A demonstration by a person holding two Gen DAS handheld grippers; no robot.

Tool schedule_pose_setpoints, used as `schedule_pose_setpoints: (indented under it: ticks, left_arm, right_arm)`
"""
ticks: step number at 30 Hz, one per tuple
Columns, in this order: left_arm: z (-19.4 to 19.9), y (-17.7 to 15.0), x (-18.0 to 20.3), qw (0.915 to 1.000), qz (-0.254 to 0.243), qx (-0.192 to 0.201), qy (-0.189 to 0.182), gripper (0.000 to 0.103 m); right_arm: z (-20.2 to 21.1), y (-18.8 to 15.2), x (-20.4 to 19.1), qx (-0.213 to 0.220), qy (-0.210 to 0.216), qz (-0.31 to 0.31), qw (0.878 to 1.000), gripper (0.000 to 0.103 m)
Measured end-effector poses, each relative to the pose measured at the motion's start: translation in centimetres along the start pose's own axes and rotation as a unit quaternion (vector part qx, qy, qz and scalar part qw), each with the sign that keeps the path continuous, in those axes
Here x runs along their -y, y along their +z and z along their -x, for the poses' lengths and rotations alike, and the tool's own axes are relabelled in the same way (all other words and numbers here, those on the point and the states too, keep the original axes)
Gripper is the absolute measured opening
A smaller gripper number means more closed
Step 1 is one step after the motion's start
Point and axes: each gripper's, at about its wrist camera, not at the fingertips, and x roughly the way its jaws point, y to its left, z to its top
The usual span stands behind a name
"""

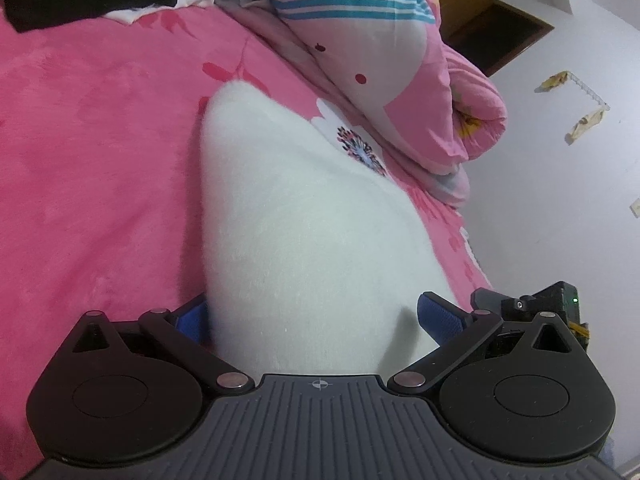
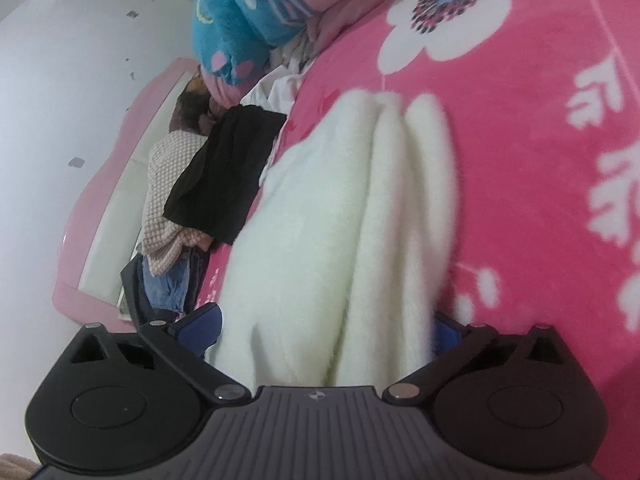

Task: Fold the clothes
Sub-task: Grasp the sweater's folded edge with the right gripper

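left tongs [image 1: 312, 320]: spread wide, white fluffy garment [image 1: 304, 220] lying between the blue pads, grip doubtful | right tongs [image 2: 320, 332]: likewise, garment bunched in folds | garment on pink bed [image 1: 100, 160] | risk: plush fabric slips free, fold skews

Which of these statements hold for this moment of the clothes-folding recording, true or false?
1. The fluffy white knit garment lies between the blue pads of the left gripper. True.
2. The bed is covered by a plain green blanket. False: it is a pink fleece blanket with white flowers.
3. The right gripper has bunched white fabric between its fingers. True.
4. The folded black garment lies on top of the white one. False: it lies beside it, on a pile of other clothes.
5. A rolled pink patterned quilt lies beyond the white garment. True.
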Motion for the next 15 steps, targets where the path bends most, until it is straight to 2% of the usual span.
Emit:
schedule_pose_setpoints:
  ticks: [6, 15]
  left_arm:
    - [-0.7, 0.2, 0.2, 0.9999, -0.015, -0.002, 0.003, 0.103]
    - [-1.2, 0.6, 0.0, 0.9999, -0.010, -0.003, -0.002, 0.103]
  right_arm:
    - [-1.7, 1.4, -0.2, -0.021, 0.007, 0.015, 1.000, 0.103]
    - [-4.5, 3.3, -0.8, -0.060, 0.014, 0.047, 0.997, 0.103]
